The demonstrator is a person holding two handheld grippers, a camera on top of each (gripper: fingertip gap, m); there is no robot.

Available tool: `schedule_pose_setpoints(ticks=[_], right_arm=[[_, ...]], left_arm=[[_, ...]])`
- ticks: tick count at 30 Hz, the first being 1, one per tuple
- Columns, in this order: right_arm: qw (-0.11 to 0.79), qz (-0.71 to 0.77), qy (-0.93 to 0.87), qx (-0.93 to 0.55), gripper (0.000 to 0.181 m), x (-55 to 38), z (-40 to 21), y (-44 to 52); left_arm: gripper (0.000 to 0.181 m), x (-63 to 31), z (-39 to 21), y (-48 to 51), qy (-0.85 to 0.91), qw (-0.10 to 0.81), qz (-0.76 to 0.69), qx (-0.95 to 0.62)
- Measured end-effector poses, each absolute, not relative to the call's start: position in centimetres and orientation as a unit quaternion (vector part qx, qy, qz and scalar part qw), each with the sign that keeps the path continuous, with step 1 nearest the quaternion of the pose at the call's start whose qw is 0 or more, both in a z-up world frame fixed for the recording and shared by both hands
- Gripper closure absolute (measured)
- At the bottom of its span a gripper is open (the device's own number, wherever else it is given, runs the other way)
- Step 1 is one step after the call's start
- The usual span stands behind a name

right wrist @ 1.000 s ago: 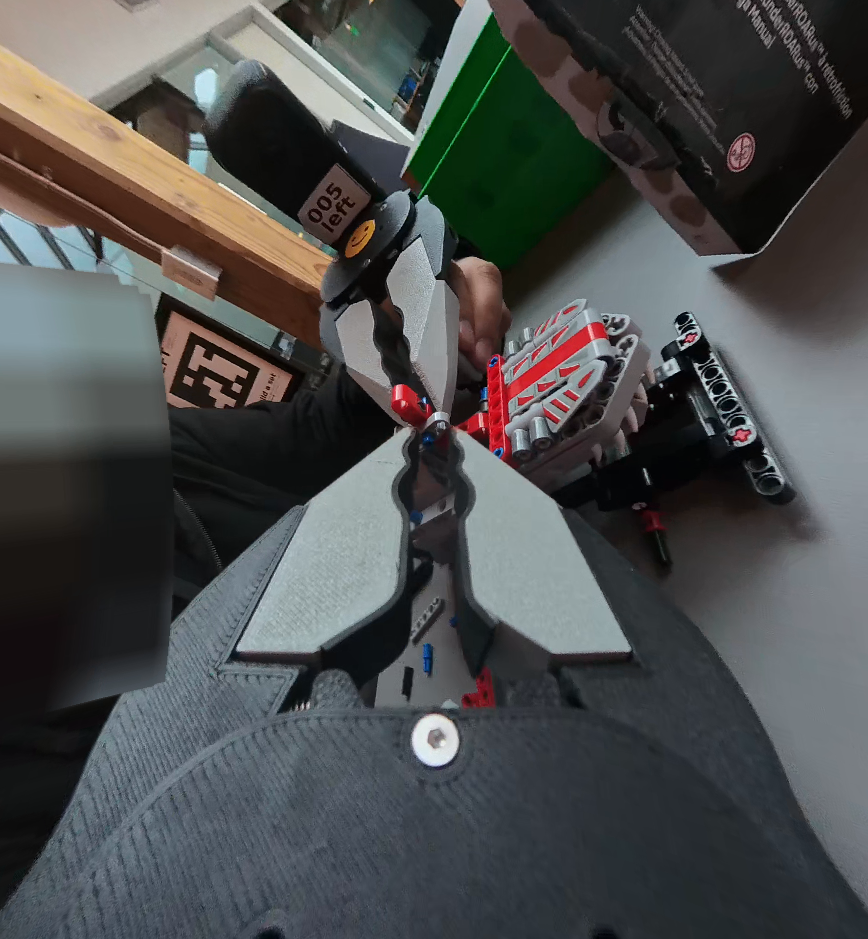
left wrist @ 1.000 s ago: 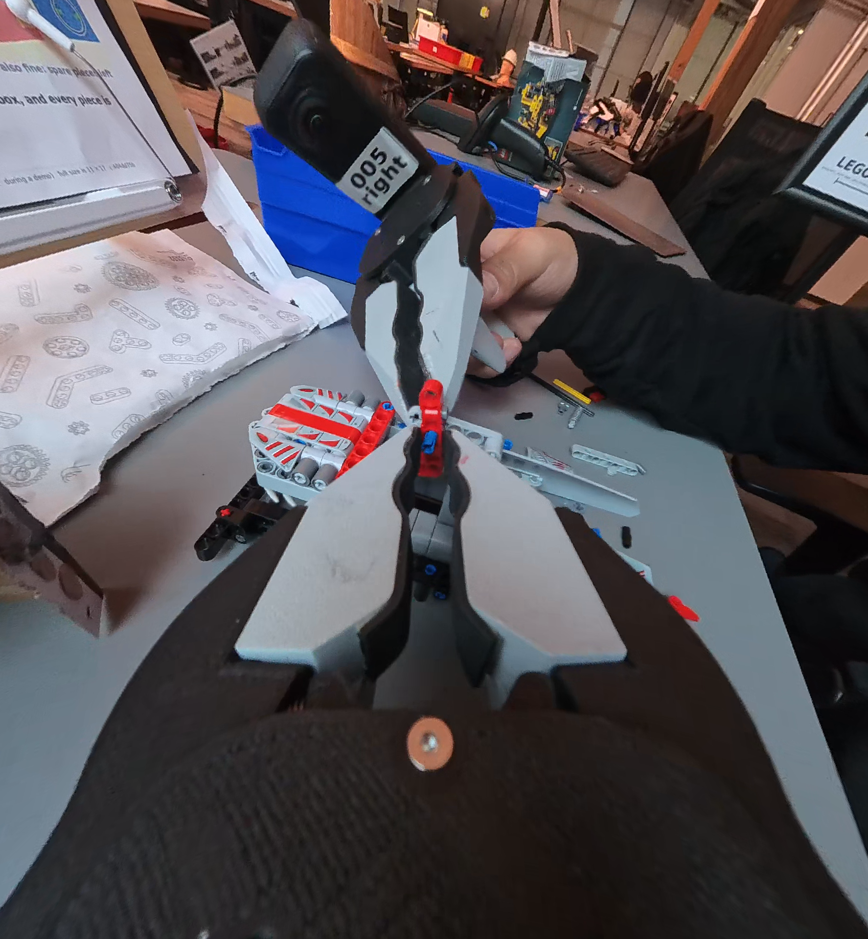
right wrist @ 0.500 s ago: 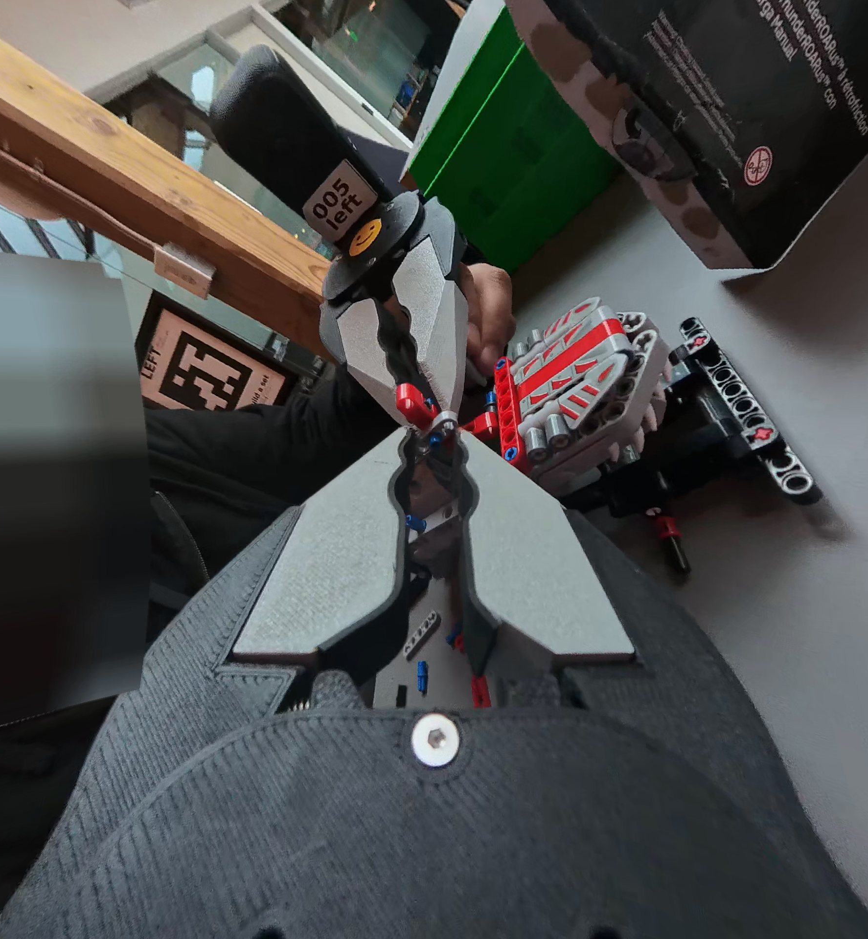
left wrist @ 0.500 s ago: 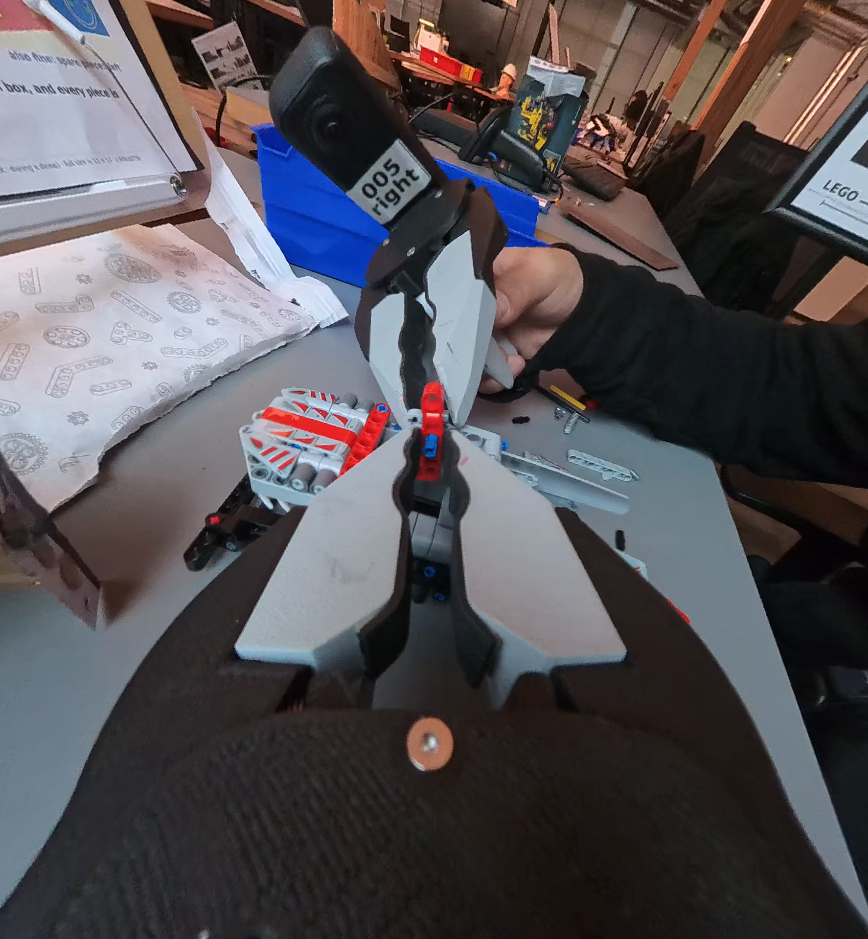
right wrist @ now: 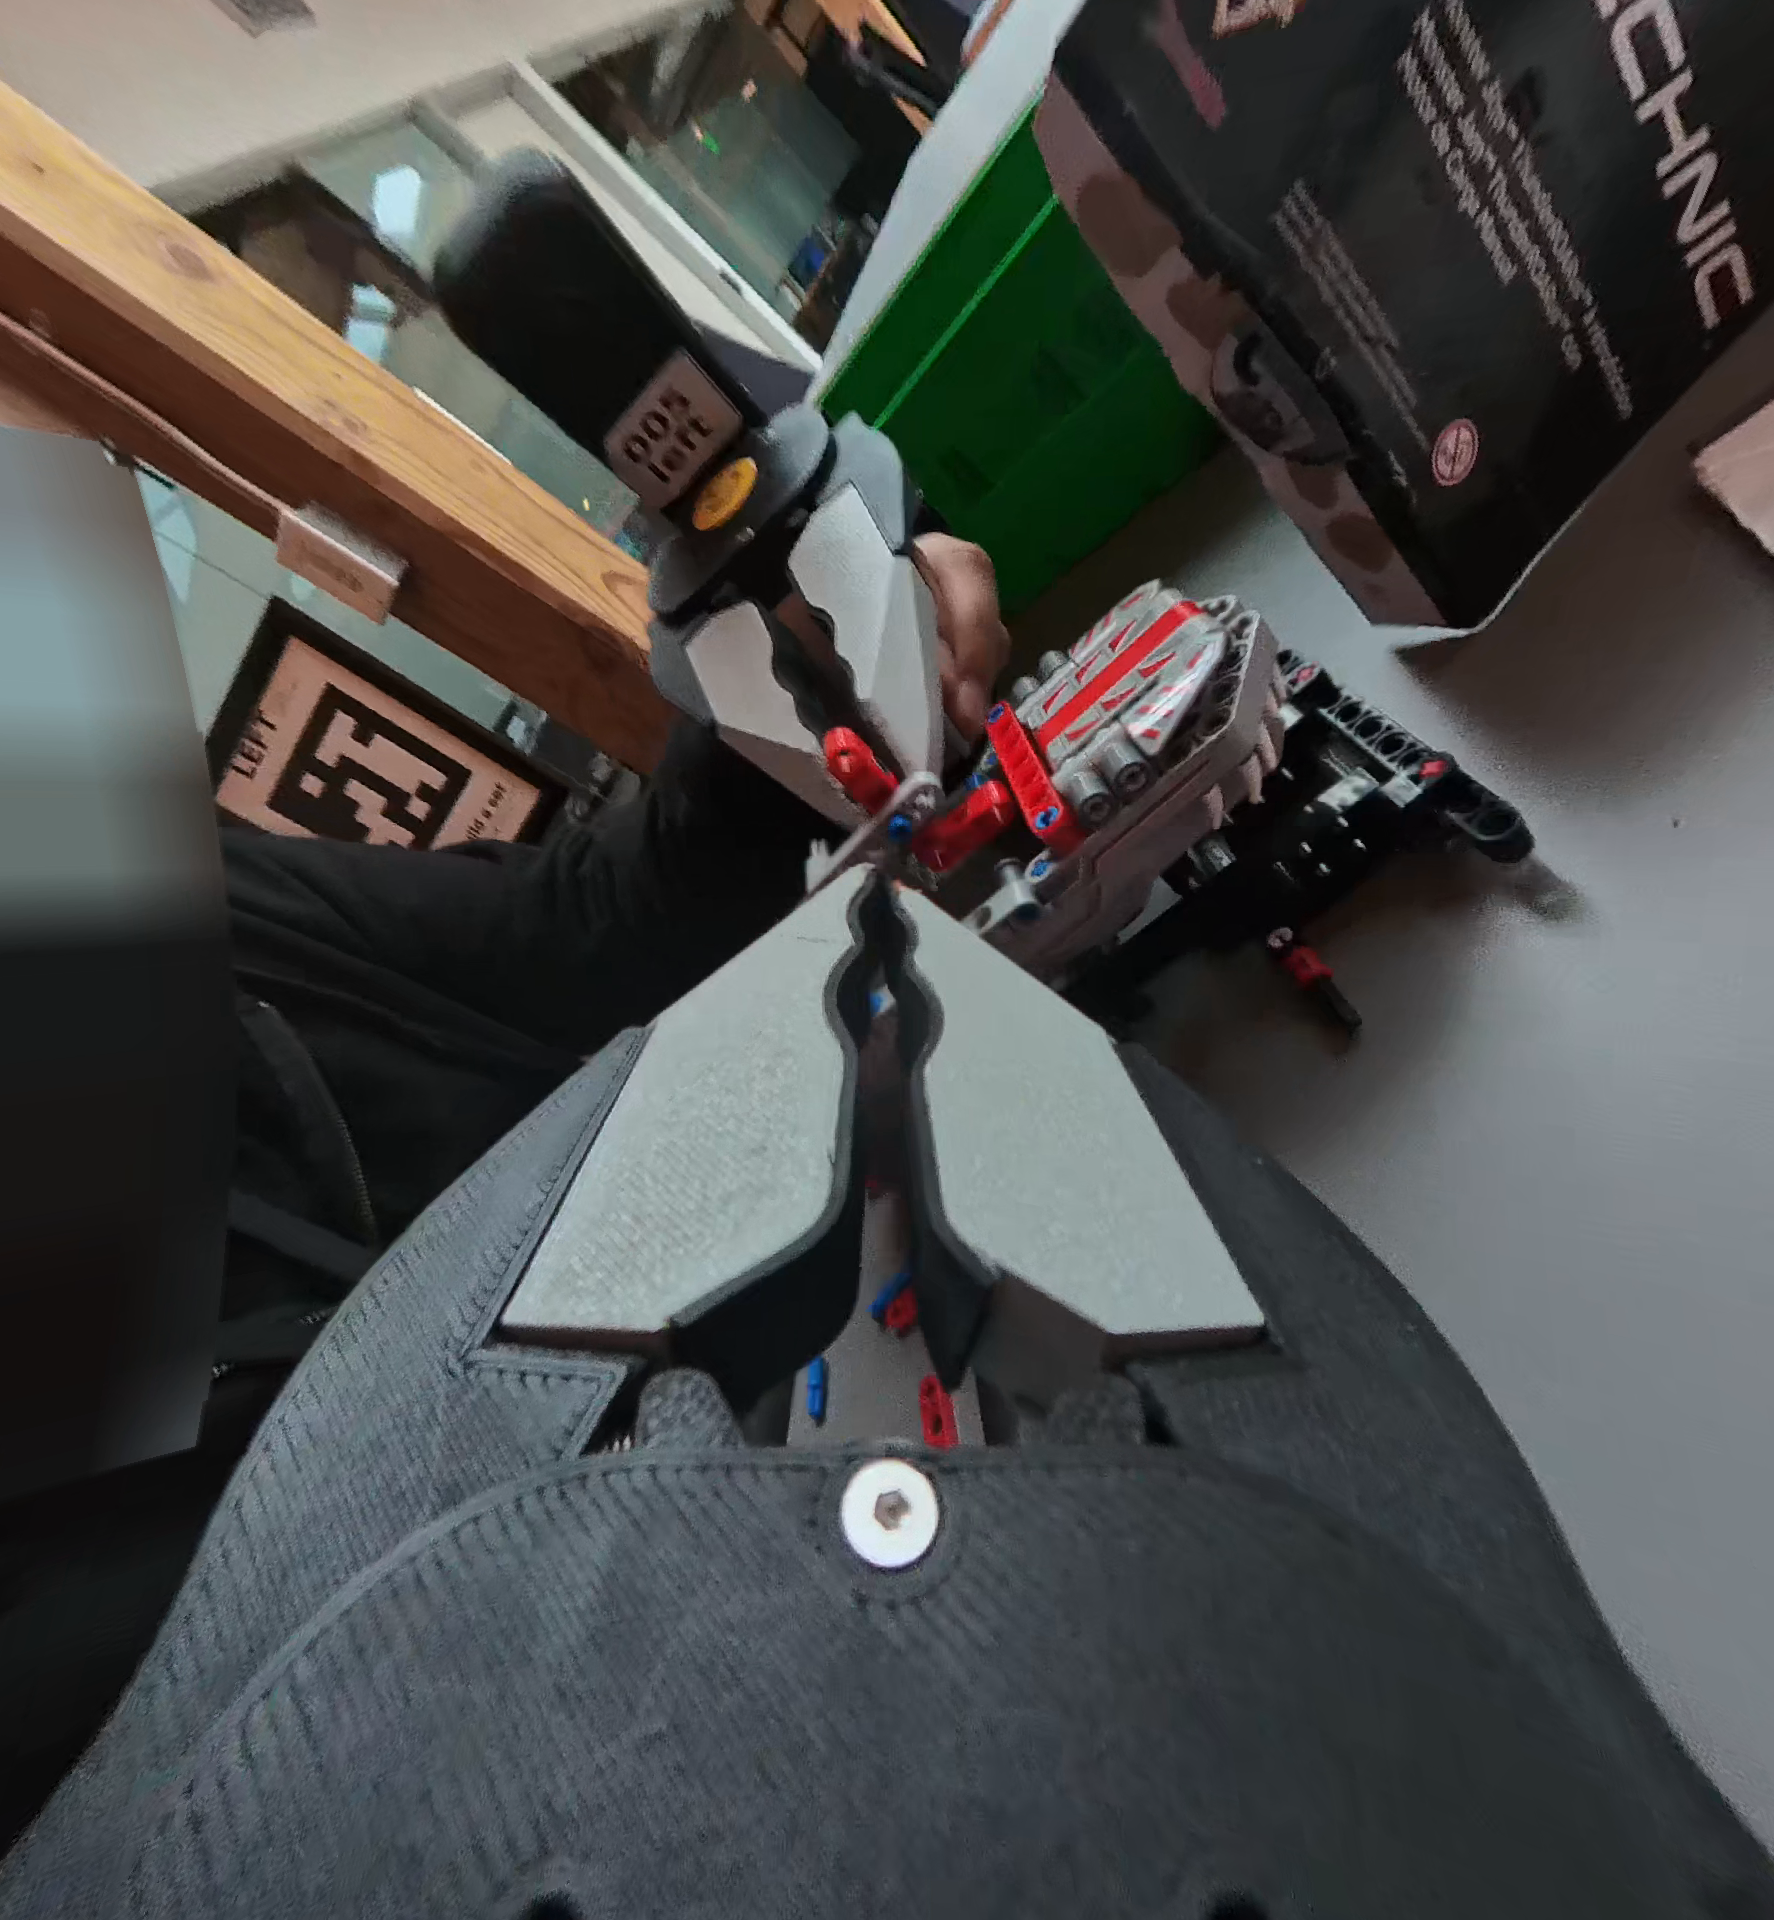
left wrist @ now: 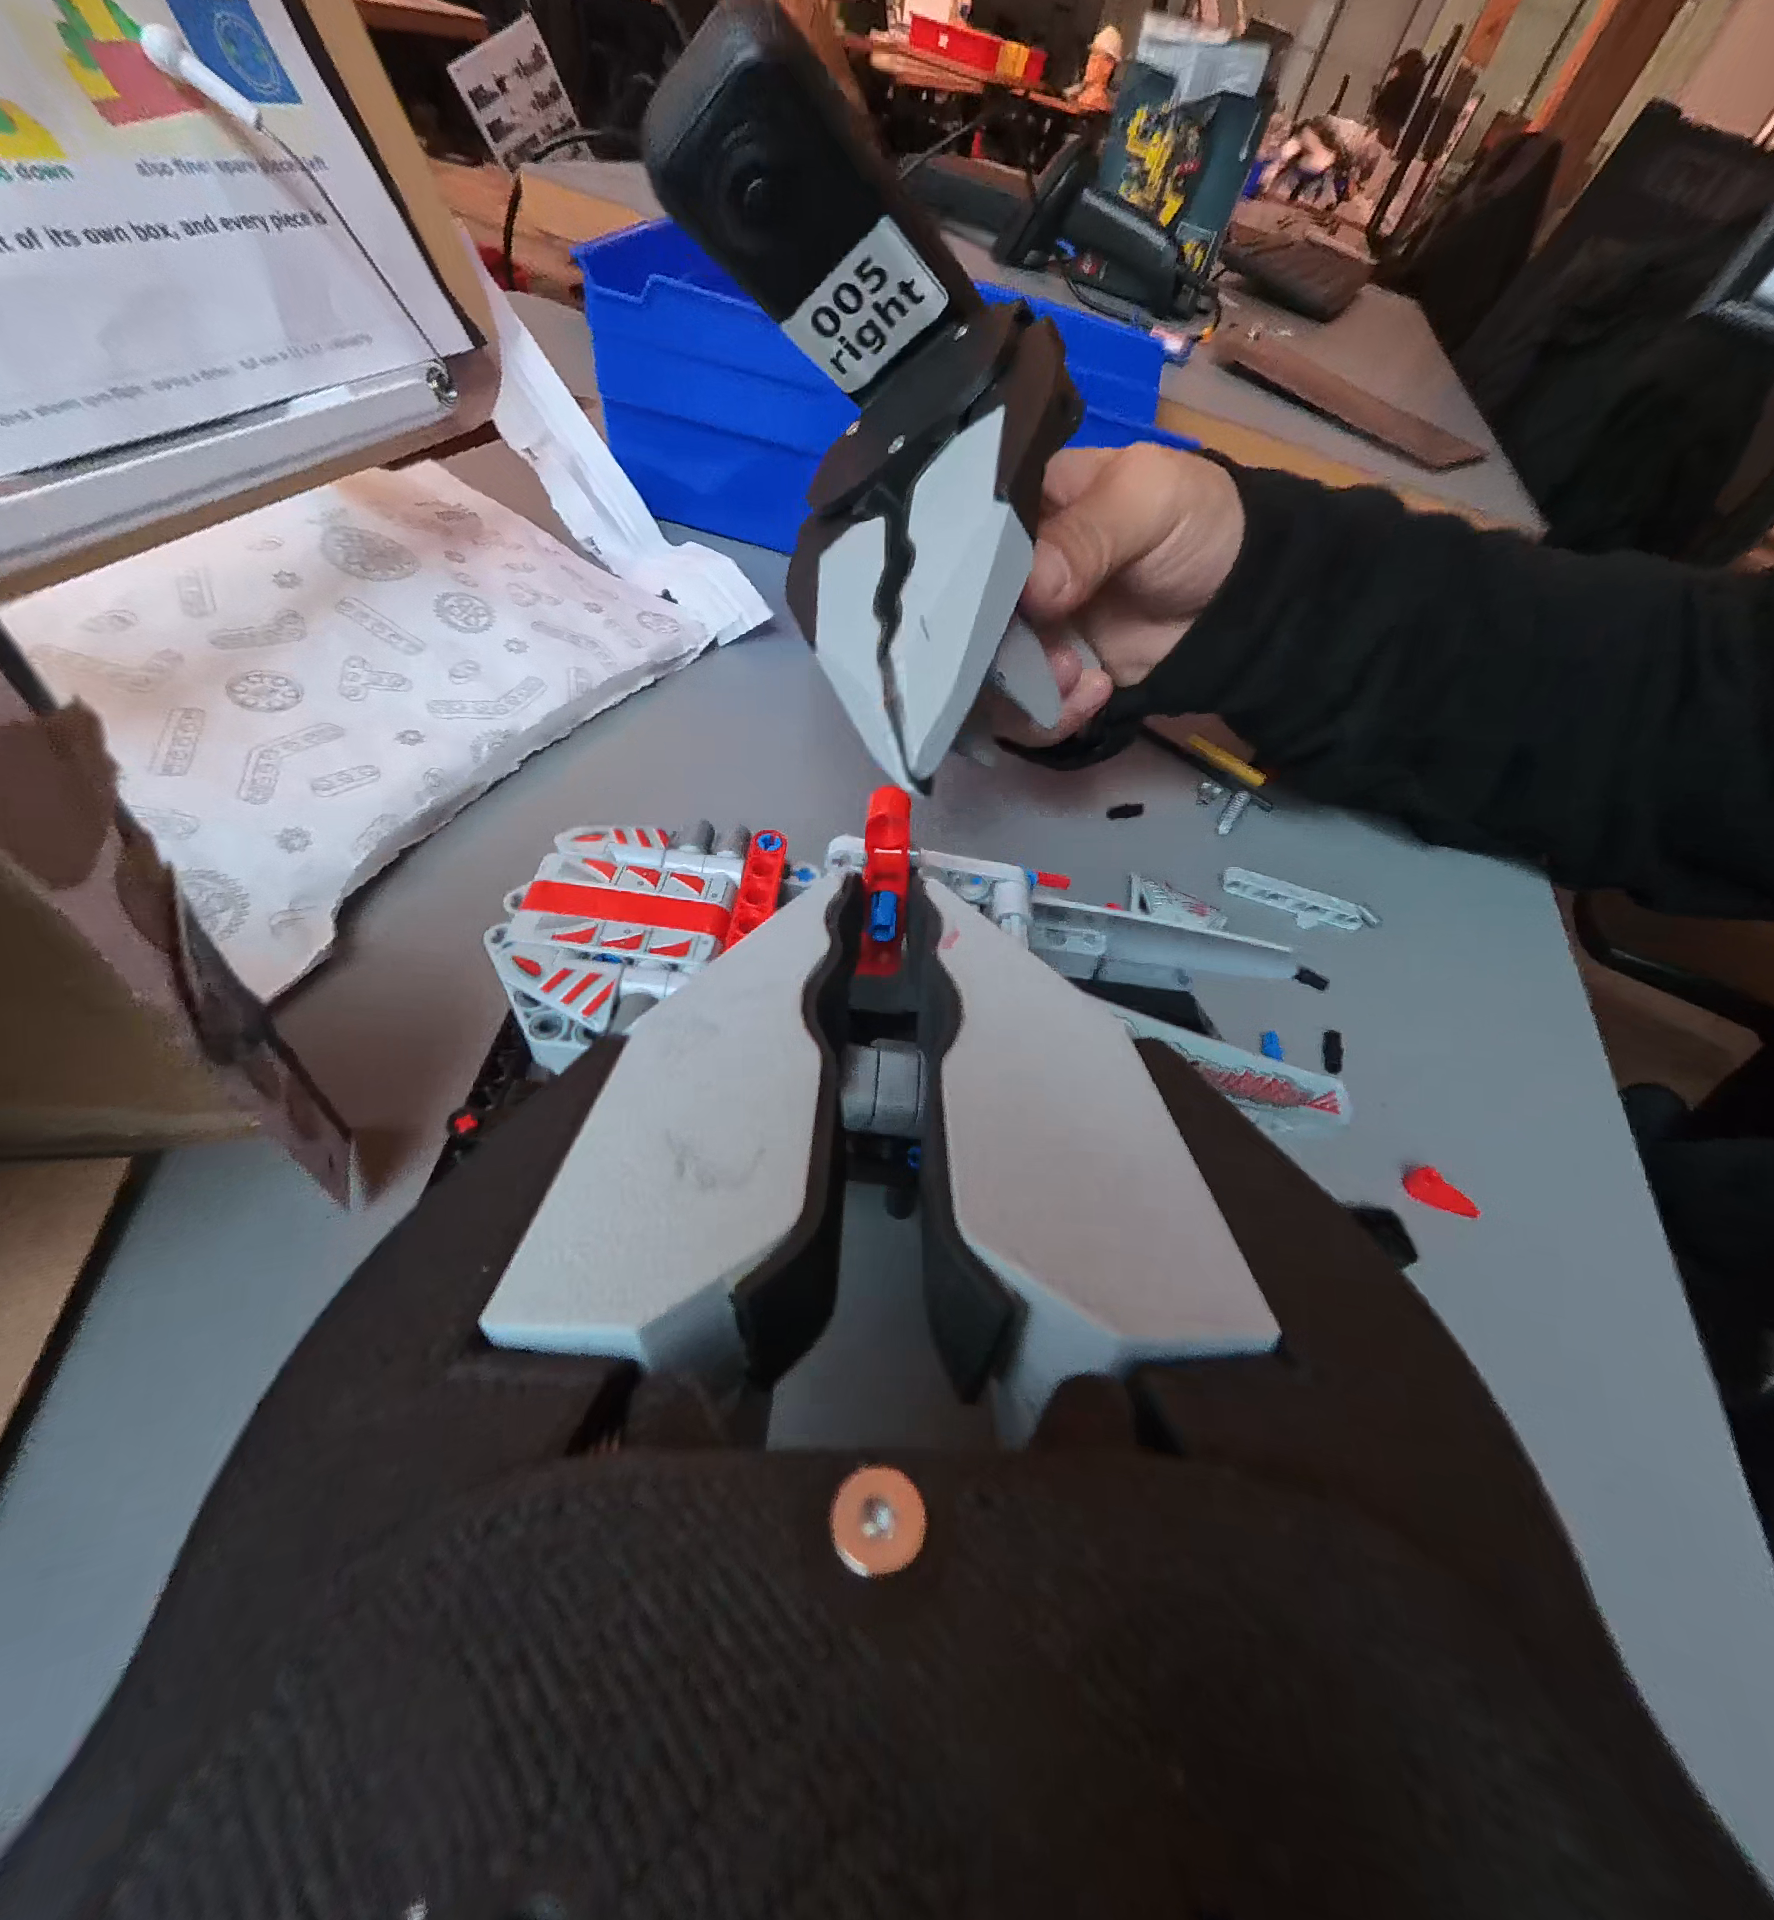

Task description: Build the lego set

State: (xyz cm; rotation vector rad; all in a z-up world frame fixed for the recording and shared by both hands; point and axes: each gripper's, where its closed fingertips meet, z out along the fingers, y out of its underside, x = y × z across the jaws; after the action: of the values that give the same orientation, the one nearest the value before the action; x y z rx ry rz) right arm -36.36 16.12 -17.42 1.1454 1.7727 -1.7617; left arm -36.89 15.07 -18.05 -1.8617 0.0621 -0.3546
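Left tool: your left tool [left wrist: 878, 914] is nearly closed, pinching a small red piece [left wrist: 885, 883] between its tips; a blue pin [left wrist: 884, 912] shows in the piece's side.
Red piece, axis: its long axis runs along your left tool's fingers, with the rounded end poking out past the tips, pointing away from you and up toward the right tool.
Right tool: your right tool [left wrist: 904, 774] has its tips pressed together with nothing between them; it hangs point-down just above the red piece's free end, with a thin gap showing in the left wrist view.
Right wrist view: the closed tips [right wrist: 878, 883] sit just below the red piece [right wrist: 859, 767] and a thin grey bar, close to the model.
Model: the grey-and-red lego model [left wrist: 644, 914] lies on the desk [left wrist: 1548, 1143] just beyond your left tool, its red stripe running left to right in the left wrist view, and a black beam frame [right wrist: 1382, 790] sticks out of its far side.
Loose parts: a red pointed bit [left wrist: 1439, 1190] and a grey strip [left wrist: 1293, 899] lie apart on the desk to the right.
Surroundings: a patterned paper bag [left wrist: 343, 686] lies left of the model, and a blue bin [left wrist: 717, 405] stands behind it.
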Motion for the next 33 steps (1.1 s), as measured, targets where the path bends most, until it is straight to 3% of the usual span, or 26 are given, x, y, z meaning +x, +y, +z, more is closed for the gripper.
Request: schedule_pose_setpoints(ticks=[7, 10, 13, 24, 33], right_arm=[[0.182, -0.628, 0.631, 0.418, 0.176, -36.6, -16.5, 15.5], [0.202, -0.617, 0.622, 0.437, 0.16, -36.6, -17.1, 15.5], [0.224, -0.618, 0.606, 0.447, 0.155, -36.6, -17.3, 15.4], [0.277, -0.616, 0.589, 0.443, 0.173, -36.0, -17.8, 14.3], [0.274, -0.617, 0.6, 0.43, 0.174, -35.6, -17.8, 14.1]], left_arm=[[0.175, -36.1, -18.0, 15.8, 0.062, 0.603, -0.124, -0.785], [0.175, -36.2, -18.0, 15.7, 0.058, 0.604, -0.131, -0.784], [0.175, -36.2, -18.0, 15.7, 0.043, 0.598, -0.149, -0.787], [0.171, -36.5, -17.8, 15.0, 0.044, 0.594, -0.154, -0.788], [0.175, -35.8, -18.1, 15.0, 0.07, 0.588, -0.143, -0.793]])
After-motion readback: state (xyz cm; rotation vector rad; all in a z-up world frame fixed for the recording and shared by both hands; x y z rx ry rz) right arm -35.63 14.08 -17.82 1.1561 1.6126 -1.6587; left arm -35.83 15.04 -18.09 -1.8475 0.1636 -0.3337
